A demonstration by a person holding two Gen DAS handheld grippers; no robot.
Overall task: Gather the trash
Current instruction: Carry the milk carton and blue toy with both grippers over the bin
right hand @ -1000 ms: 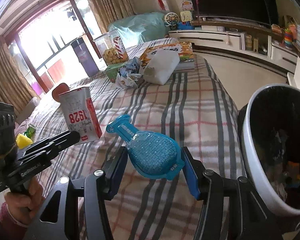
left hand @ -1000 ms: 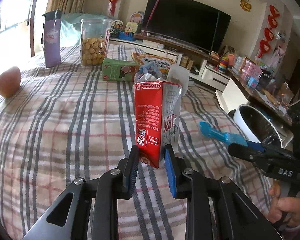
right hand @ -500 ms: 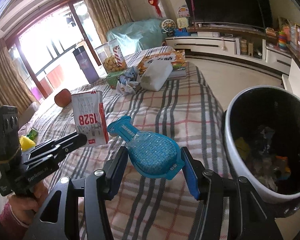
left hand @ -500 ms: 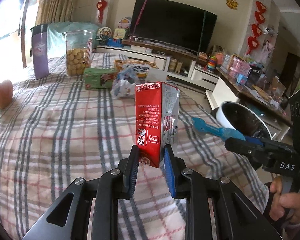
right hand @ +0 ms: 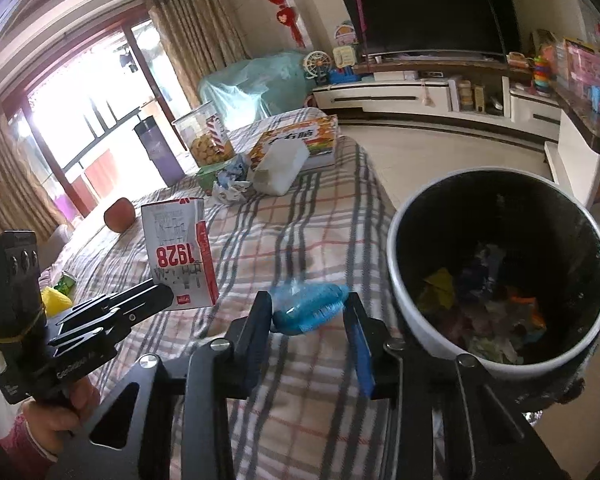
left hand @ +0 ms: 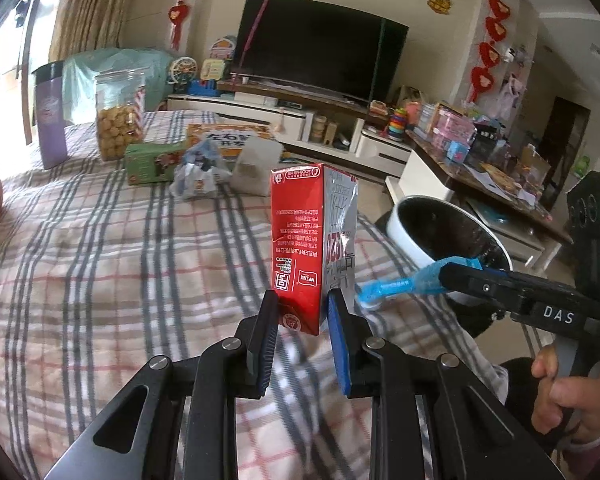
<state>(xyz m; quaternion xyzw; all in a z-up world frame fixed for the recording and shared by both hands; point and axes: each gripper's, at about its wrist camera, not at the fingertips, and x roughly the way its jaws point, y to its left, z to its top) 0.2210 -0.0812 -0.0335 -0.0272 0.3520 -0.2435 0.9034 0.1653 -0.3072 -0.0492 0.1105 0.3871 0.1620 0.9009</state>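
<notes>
A: Left gripper?

B: Pinching the foot of the red carton, upright, lifted off the plaid cloth.

A: And the right gripper?

B: Its jaws are closing on the blue pouch — now squashed between the pads, just beside the bin.

A: The bin?

B: White rim, dark inside, scraps at the bottom — next to the table edge.

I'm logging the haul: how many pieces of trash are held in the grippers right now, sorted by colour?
Red: 1, milk carton in the left gripper
Blue: 1, blue plastic pack, right gripper closing on it
Total: 2
</notes>
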